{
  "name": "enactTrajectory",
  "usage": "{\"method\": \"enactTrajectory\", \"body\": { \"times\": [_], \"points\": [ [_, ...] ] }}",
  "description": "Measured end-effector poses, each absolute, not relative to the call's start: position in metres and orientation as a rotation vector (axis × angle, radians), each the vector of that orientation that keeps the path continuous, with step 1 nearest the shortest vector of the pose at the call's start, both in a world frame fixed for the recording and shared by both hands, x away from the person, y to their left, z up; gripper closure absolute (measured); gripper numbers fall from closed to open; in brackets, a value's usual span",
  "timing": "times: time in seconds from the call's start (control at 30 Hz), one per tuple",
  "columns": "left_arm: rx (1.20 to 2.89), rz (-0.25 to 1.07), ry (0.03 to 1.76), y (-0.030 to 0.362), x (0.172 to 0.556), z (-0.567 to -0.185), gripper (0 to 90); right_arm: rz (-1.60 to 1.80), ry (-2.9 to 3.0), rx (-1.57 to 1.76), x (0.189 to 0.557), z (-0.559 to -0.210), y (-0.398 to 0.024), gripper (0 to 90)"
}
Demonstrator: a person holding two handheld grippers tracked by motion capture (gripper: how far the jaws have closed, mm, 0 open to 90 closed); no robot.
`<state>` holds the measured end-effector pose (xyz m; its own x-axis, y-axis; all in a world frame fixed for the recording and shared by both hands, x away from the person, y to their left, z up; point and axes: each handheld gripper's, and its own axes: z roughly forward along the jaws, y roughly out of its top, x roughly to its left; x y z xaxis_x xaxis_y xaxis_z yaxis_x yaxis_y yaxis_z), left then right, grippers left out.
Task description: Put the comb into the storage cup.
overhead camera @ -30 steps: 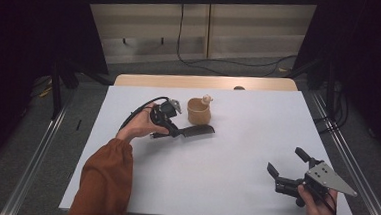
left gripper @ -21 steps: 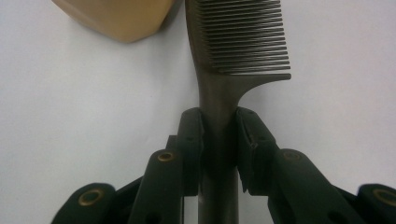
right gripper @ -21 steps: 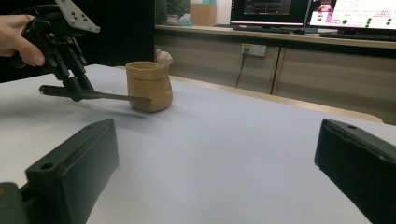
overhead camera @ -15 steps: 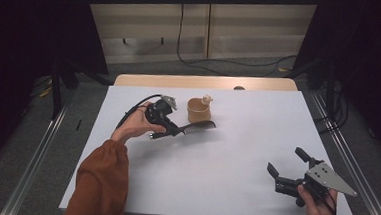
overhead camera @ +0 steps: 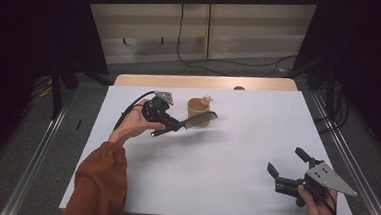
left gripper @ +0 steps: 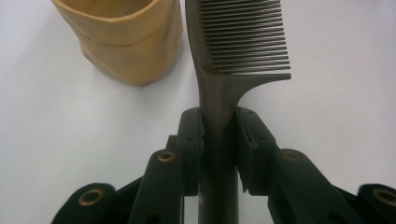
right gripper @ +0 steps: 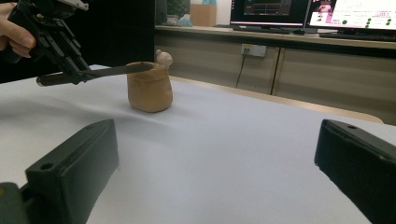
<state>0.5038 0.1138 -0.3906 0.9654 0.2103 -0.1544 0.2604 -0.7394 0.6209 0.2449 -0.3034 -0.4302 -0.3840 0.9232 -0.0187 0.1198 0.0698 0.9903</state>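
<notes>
Now | left gripper [overhead camera: 177, 125]: jaws clamped on comb [left gripper: 233, 70] handle, teeth sticking out past tips | comb beside bag [left gripper: 123, 39], off table [overhead camera: 236, 150] | right gripper [overhead camera: 287, 166]: wide open, empty

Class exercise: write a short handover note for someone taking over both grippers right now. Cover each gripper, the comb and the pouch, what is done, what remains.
Left gripper: fingers clamped on the comb handle, comb held level above the table, teeth end beside the tan pouch.
Right gripper: open, holding nothing, near the table's right front corner.
Done: comb picked up.
Left: probably put the comb into the pouch, which already holds a small pale object.
</notes>
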Motion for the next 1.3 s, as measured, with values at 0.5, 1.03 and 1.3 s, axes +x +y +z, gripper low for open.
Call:
{"method": "enactTrajectory", "body": {
  "times": [0.5, 1.03, 1.3],
  "points": [
    [2.271, -0.030, 0.349, 0.118, 0.492, -0.371, 73.0, 1.390, 1.617, 1.061, 0.245, -0.430, -0.303, 0.0],
    [2.078, 0.114, 0.463, 0.123, 0.486, -0.361, 72.9, 1.391, 1.620, 1.060, 0.244, -0.430, -0.303, 0.0],
    [2.003, 0.201, 0.491, 0.126, 0.485, -0.360, 72.9, 1.389, 1.622, 1.059, 0.244, -0.430, -0.303, 0.0]
  ]
}}
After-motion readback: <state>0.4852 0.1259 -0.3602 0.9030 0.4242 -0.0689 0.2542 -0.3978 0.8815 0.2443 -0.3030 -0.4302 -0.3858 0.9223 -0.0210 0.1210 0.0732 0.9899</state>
